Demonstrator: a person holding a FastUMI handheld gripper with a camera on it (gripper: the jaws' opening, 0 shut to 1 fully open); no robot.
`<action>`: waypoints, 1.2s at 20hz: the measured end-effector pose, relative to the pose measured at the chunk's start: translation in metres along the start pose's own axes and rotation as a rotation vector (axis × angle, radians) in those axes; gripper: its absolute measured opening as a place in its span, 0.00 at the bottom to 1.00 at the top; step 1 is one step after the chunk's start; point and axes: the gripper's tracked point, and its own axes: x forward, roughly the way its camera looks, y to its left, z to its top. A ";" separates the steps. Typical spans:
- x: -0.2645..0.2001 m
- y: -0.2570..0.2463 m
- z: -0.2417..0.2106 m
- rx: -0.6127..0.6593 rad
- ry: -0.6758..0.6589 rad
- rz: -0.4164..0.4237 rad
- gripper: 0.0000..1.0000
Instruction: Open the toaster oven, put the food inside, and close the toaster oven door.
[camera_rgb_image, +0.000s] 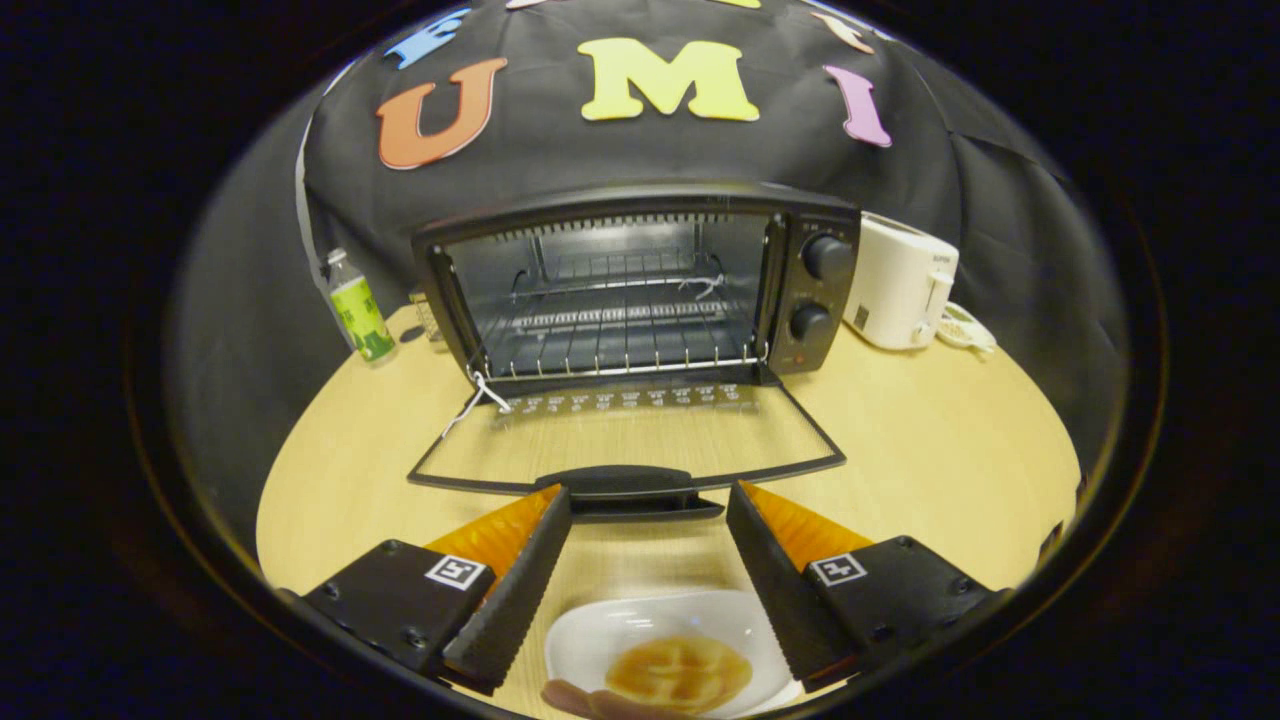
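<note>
Hand-held gripper (648, 505) spread wide, nothing held, fingers hanging over the table (930, 450). Between the fingers, low down: white dish (610, 630) with the food (678, 673) on it, fingertips of a hand (590, 700) at the dish's near edge. Just ahead of the tips, toaster oven (640, 290) door (625, 440) lies flat open, handle (625, 482) nearest; wire rack (615, 345) inside bare. Green-label bottle (357, 305) left of oven, white appliance (900, 280) right.

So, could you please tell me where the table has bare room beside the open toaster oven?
Bare wood lies on both sides of the lowered oven door: toward the bottle and in front of the white appliance. It is crowded near the gripper, jaws open, door handle just ahead, plate of food between them.
</note>
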 end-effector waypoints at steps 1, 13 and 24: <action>0.005 -0.001 -0.001 0.000 0.001 -0.004 1.00; -0.063 -0.008 -0.025 -0.039 -0.042 0.060 1.00; -0.124 -0.025 -0.082 -0.050 -0.151 0.049 1.00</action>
